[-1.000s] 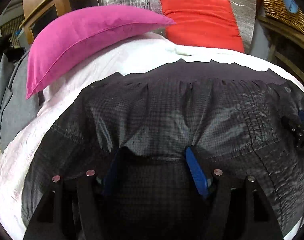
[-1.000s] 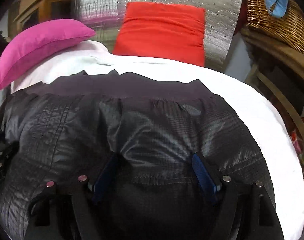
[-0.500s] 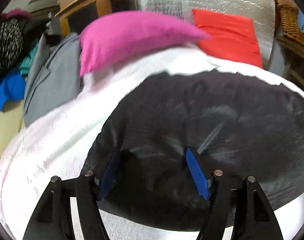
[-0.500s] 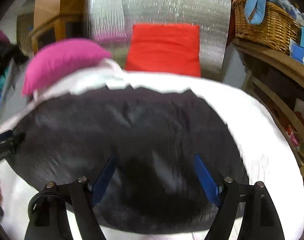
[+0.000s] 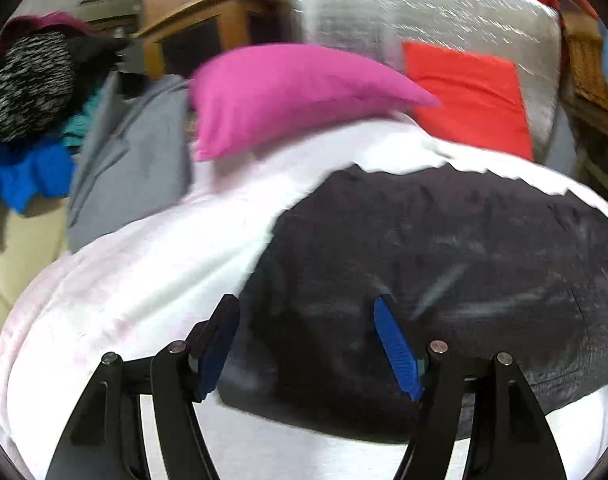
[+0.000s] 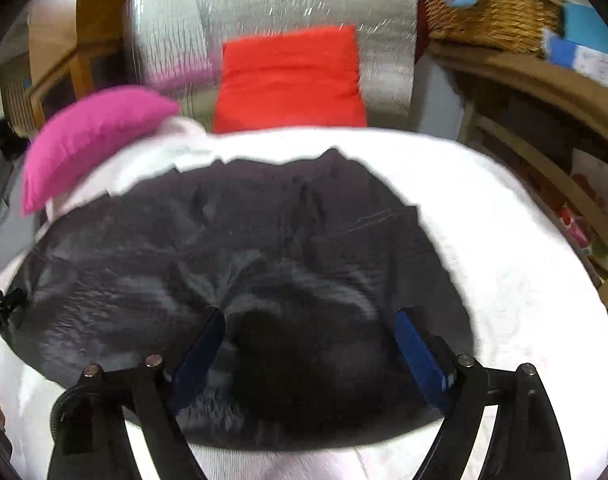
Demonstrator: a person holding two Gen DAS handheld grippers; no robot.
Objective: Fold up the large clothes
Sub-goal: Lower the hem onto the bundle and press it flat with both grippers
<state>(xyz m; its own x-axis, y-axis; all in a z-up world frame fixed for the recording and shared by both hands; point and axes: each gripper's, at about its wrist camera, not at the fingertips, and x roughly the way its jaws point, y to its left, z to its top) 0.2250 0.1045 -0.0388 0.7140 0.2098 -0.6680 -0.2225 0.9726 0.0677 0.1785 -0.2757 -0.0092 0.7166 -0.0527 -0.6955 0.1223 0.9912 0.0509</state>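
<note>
A dark grey checked garment (image 5: 444, 272) lies folded into a compact bundle on the white bed sheet (image 5: 144, 280); it also shows in the right wrist view (image 6: 264, 260). My left gripper (image 5: 304, 312) is open and empty above the bundle's left near part, with its blue pads (image 5: 396, 348) wide apart. My right gripper (image 6: 308, 324) is open and empty above the bundle's near edge. The left gripper's tip shows at the left edge of the right wrist view (image 6: 0, 312).
A pink pillow (image 5: 288, 92) and a red cushion (image 5: 468, 96) lie at the bed's far end before a silver foil panel (image 6: 272, 4). A grey jacket (image 5: 124, 160) and piled clothes (image 5: 28, 120) lie left. A wicker basket (image 6: 488, 4) and wooden shelves (image 6: 544, 128) stand right.
Both grippers have lifted and pulled back from the garment. More white sheet now shows around the bundle. The left gripper has also swung to the left.
</note>
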